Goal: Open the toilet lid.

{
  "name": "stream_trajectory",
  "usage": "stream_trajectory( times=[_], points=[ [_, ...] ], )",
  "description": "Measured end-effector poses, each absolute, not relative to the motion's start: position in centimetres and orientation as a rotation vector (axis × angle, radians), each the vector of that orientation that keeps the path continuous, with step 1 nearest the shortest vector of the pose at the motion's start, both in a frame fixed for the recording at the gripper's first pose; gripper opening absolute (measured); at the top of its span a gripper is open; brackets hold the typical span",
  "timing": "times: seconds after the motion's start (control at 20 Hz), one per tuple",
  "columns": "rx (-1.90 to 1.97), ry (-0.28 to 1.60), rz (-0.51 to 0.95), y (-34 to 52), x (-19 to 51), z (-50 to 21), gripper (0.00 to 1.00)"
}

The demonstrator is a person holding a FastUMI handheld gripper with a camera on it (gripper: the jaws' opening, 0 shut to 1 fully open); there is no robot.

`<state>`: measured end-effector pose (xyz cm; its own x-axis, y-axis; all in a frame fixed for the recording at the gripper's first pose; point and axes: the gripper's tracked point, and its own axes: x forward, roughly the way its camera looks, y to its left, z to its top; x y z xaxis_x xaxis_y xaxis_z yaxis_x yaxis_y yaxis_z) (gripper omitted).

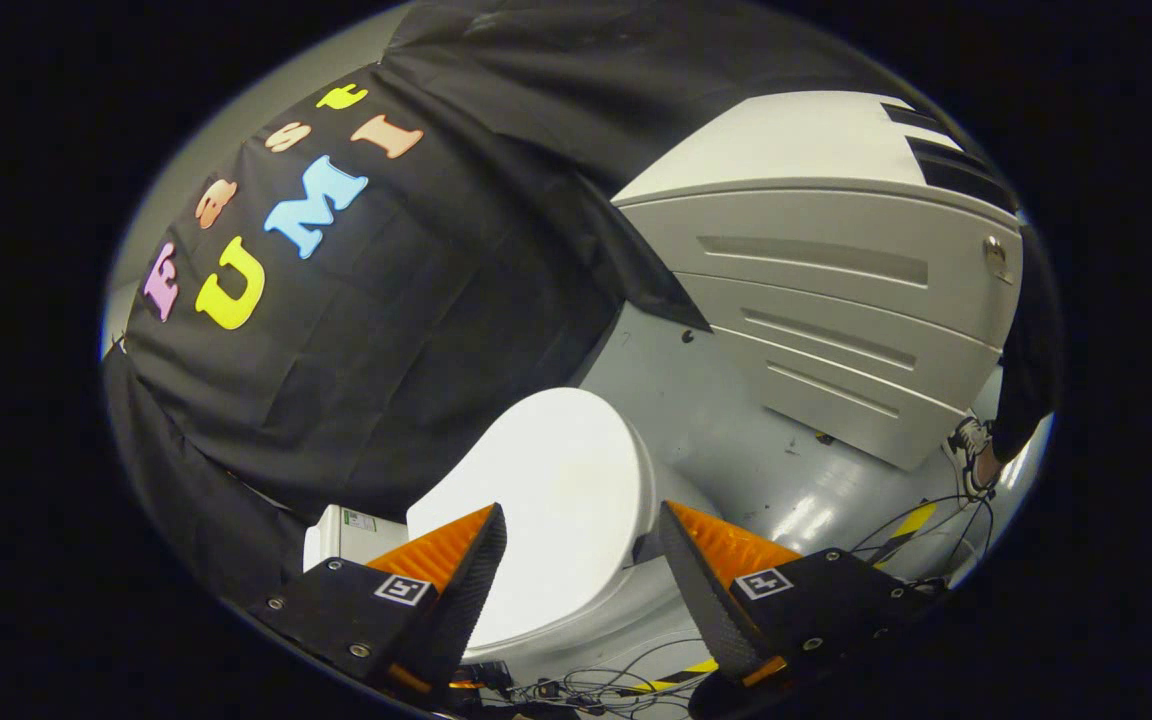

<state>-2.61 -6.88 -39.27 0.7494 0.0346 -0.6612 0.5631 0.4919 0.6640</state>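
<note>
A white toilet with its lid (548,490) down lies just ahead of the fingers, seen from above and tilted. The lid's smooth oval top fills the gap between the two fingers and reaches beyond them. The white cistern (346,532) sits at the lid's rear, against the black cloth, behind one finger. My gripper (581,510) is open, its fingers spread wide above the lid with nothing between them. I cannot tell how far above the lid the tips are.
A large grey cabinet (826,300) with drawer-like grooves stands beyond the toilet on the grey floor (736,440). A person's shoe (971,445) and dark trouser leg are by the cabinet's corner. Loose cables (596,685) and yellow-black tape (911,522) lie on the floor near the toilet base.
</note>
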Motion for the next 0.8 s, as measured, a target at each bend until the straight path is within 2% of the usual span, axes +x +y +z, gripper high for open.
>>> stream_trajectory(
  times=[0.25,0.8],
  points=[
    [1.136,0.724,-0.415,-7.1,-4.4,-42.6,0.95],
    [1.324,0.758,-0.434,-5.7,-5.0,-47.7,0.92]
  ],
)
